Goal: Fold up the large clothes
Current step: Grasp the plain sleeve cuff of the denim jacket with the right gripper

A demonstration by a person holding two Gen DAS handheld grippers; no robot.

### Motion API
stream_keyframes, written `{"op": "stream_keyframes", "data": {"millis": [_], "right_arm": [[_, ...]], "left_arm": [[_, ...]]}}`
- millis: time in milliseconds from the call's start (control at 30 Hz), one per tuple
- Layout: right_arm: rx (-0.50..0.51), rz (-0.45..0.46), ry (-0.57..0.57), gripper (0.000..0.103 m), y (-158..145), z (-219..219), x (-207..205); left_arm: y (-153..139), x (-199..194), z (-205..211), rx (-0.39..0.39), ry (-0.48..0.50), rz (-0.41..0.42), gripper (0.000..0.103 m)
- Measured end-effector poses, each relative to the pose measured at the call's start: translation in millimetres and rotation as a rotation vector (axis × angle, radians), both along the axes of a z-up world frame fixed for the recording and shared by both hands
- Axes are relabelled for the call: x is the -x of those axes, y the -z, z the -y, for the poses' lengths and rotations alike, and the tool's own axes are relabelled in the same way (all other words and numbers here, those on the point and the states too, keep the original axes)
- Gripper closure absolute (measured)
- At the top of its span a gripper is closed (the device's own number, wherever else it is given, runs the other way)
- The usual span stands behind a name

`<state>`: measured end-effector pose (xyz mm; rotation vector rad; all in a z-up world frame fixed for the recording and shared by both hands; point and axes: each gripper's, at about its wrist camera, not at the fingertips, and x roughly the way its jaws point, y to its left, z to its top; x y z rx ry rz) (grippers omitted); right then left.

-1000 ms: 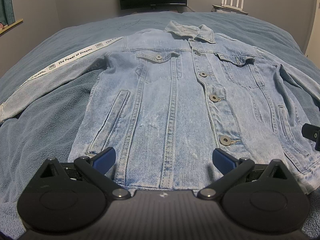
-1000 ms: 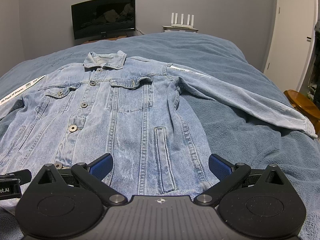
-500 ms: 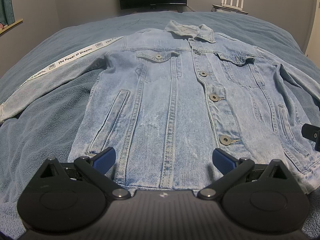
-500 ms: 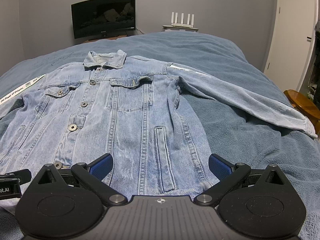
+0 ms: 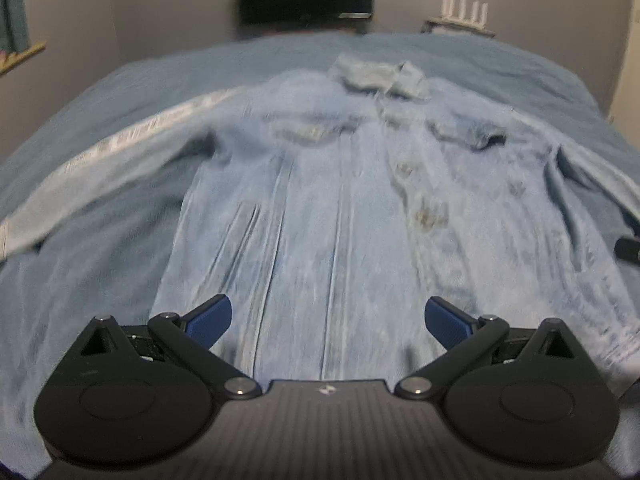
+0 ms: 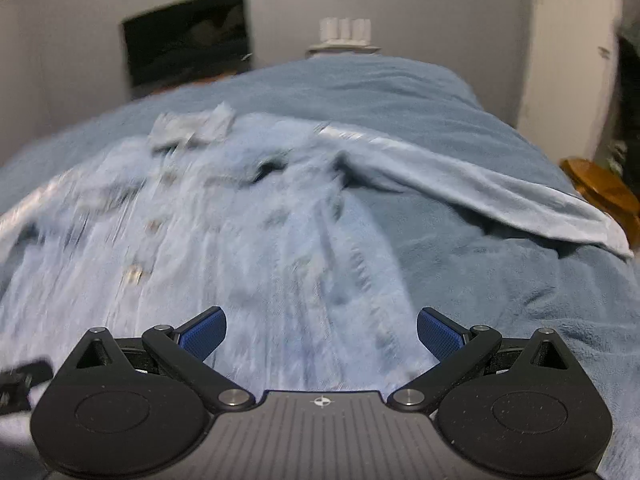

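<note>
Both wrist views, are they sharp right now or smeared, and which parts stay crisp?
Left wrist view: jacket and bed smeared by motion blur, left gripper crisp. Right wrist view: heavier streaking over the jacket, right gripper sharp; fisheye bends both.

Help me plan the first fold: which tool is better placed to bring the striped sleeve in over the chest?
Probably the left tool: open over the denim jacket, with the striped sleeve on its side. The right tool faces the other sleeve.

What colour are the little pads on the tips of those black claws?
Dark blue. The fingertips of the right gripper show it best in the right wrist view.
</note>
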<state>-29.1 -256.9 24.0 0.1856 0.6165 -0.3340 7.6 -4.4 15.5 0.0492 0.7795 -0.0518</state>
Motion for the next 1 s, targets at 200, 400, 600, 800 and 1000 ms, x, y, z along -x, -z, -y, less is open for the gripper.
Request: {"op": "stream_keyframes", "data": {"millis": [200, 400, 600, 800, 1000], "right_arm": [[-0.014, 0.131, 0.101, 0.0, -27.3, 57.5, 5.7], [-0.199, 0.14, 0.246, 0.0, -29.9, 146.6, 15.5], [-0.473, 0.136, 0.45, 0.018, 5.8, 231.1, 11.0], [-0.653, 0.174, 0.662, 0.049, 49.8, 281.9, 5.0], [-0.677, 0.266, 0.755, 0.058, 70.8, 308.7, 3.5]], "left_arm": [[-32.4, -28.4, 10.3, -0.011, 0.076, 0.09, 0.0], [-19.4, -73.4, 23.6, -0.028, 0.096, 0.039, 0.0], [27.6, -85.8, 23.6, -0.14, 0.104, -0.005, 0.0], [51.5, -101.8, 20.1, -0.111, 0.132, -0.072, 0.0], [62.1, -114.6, 12.6, -0.035, 0.115, -0.075, 0.0]]}}
